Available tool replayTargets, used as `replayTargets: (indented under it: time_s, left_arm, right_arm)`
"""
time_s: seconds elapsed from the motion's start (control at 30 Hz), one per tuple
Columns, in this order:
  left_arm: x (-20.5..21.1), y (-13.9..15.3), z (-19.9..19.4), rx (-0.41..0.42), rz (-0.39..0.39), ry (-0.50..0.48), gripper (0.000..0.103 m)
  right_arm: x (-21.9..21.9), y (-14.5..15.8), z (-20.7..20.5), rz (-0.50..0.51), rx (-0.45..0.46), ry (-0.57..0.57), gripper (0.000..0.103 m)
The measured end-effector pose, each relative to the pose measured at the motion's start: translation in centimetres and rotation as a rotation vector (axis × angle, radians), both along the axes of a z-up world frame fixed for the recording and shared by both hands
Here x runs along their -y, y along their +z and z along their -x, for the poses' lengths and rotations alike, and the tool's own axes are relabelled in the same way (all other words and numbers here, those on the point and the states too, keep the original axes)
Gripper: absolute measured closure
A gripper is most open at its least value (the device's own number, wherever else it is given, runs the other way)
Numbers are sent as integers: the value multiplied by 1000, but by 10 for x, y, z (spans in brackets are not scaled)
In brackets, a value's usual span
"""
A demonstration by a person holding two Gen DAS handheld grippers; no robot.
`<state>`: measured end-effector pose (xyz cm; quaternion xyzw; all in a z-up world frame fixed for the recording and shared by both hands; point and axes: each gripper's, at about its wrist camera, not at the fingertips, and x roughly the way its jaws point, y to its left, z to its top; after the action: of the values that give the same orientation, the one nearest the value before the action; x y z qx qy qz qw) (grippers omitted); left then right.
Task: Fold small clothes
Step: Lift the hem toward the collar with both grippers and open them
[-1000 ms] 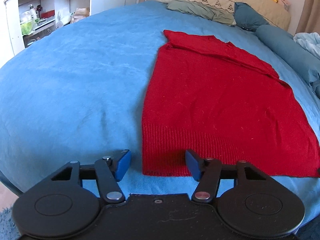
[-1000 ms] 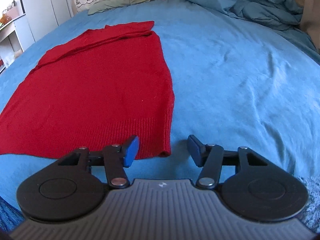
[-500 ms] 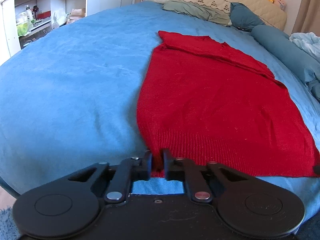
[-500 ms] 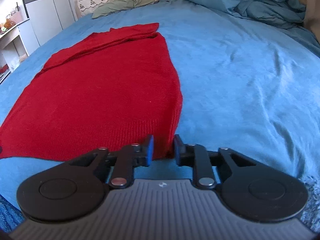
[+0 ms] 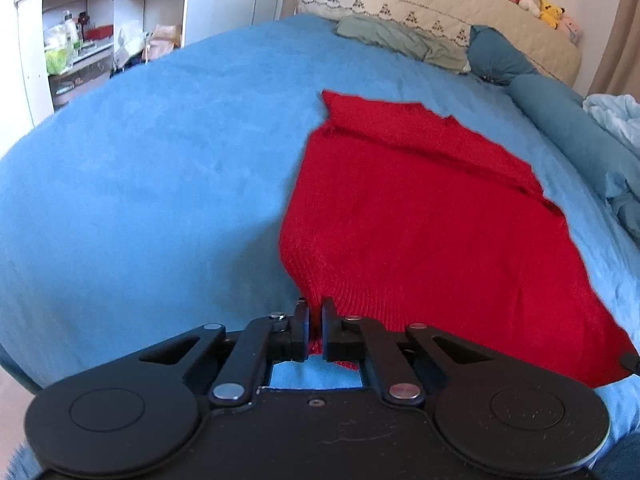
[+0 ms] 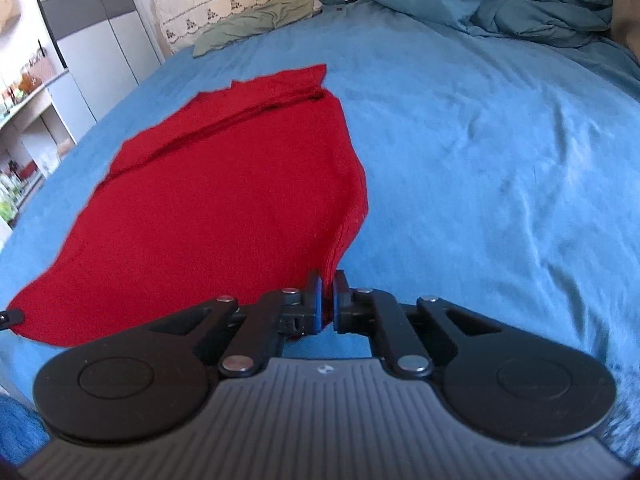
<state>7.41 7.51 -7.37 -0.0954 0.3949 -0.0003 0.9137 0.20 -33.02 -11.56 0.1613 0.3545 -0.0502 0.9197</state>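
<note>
Garment: the red knit sweater [image 5: 420,216] lies spread flat on the blue bed [image 5: 152,184], ribbed hem nearest you, the far end already doubled over into a narrow band toward the pillows [image 5: 384,36].
Left grip: your left gripper [image 5: 315,322] has its jaws nearly closed on the hem's left corner, with red knit pinched between them and the fabric just above it rising off the bed.
Right grip: your right gripper [image 6: 327,300] has its jaws narrowed onto the hem's right corner of the sweater [image 6: 224,200]; the side edge there curls up into the pinch.
Why held so: taking both hem corners at once lets you lift the whole lower edge evenly, so the next fold should land square rather than skewed.
Pose: both grippers sit low at the near edge of the bed, pointing along it toward the headboard [image 5: 440,12], roughly level and apart by the sweater's width.
Step in hand: likely carrying the hem up and over toward the folded end.
Watch: the loose knit may stretch or slip if one side leads.
</note>
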Motion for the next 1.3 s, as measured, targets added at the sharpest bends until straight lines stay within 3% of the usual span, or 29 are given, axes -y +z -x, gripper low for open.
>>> replayTargets:
  time_s: [0.2,0.3,0.47,0.6,0.73,0.83,0.97,1.07,1.13,1.17,1.2,1.23,1.27,1.3]
  left_arm:
    - [1,50,-28,102,36,-15,98]
    - [2,81,-63,166,63,-28,98]
    - [11,126,-149,252,49,-36,99]
    - [22,136,-237,264,36,-7,99]
    - [36,111,-327,254,-13,46,99]
    - [44,64,-390,189,-45,82,99]
    - [46,0,-446,86,-93,110,99]
    - [39,-22,-465,34,-80,134,98]
    - [36,-21,-471,31,-87,146,89]
    - [36,-16,-470,40,-100,155,69]
    - [34,-11,-468,43,-125,165,39]
    - [34,-3,-463,50,-157,174,28]
    - [34,6,-457,61,-192,175,20]
    - [35,14,-448,73,-218,162,20]
  right_arm:
    - [11,55,-28,-69,81,21,83]
    - [16,87,-59,-95,129,53,83]
    - [36,132,-147,-164,191,70,83]
    - [54,150,-239,-168,225,69,83]
    - [65,130,-343,-121,190,60,83]
    - [69,85,-414,-117,129,26,83]
    - [72,25,-469,-113,50,-3,83]
    - [75,4,-493,-114,23,-26,83]
    - [77,1,-503,-127,19,-27,83]
    - [77,2,-507,-118,15,-19,81]
    - [75,6,-509,-90,10,-11,76]
    - [72,10,-508,-53,6,1,69]
    - [67,16,-504,-4,12,19,43]
    - [59,22,-496,52,33,34,16]
